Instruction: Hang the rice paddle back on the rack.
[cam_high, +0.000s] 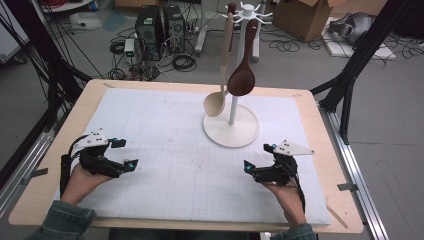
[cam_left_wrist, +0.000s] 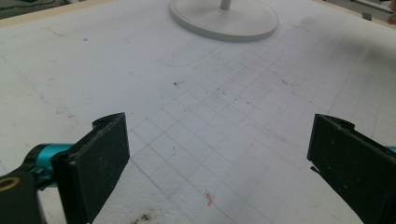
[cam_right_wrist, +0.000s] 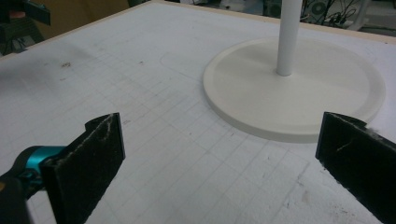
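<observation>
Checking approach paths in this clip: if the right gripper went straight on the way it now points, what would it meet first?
Probably the round base of the white stand. The right gripper, jaws wide open and empty, looks across bare mat at it; nothing lies between. Depth is uncertain, so it might graze the mat first.

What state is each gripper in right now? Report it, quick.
Left gripper: open, holding nothing, over the white mat.
Right gripper: open, holding nothing, near the stand's round base.

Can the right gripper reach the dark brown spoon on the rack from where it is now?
Probably yes: the right gripper is open, and only bare mat lies between it and the dark spoon hanging above the rack's base.
</observation>
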